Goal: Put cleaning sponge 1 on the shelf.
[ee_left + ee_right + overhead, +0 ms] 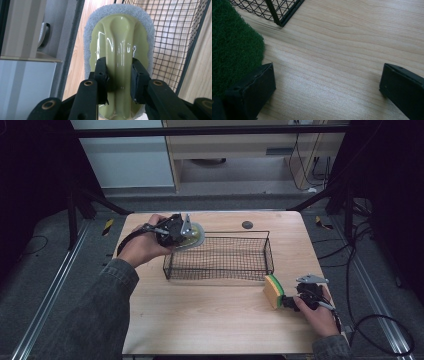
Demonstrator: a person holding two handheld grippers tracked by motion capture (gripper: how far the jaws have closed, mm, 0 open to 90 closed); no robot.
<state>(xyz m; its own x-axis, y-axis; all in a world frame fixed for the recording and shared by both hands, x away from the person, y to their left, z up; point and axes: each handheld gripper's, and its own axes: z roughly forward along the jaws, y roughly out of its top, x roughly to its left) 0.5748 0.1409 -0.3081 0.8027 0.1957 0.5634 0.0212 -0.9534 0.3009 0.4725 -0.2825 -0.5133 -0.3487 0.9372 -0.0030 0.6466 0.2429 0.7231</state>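
The left gripper (117,75) has its black jaws pinched on the raised spine of a pale green scrubber (120,47), a glossy plastic-backed pad with a grey fleecy rim. In the high view it hangs at upper left of centre, over the near-left corner of the wire basket (220,257). I'd judge the scrubber light and stiff along its spine but slick, so the ridge is the right place to hold; the soft rim would only fold.

The right gripper (327,87) stands wide apart over bare wood at the lower right of the table (200,320), holding nothing. The yellow-and-green sponge (273,291) sits upright just beside one jaw. It looks light and squashy, best taken across its flat faces.
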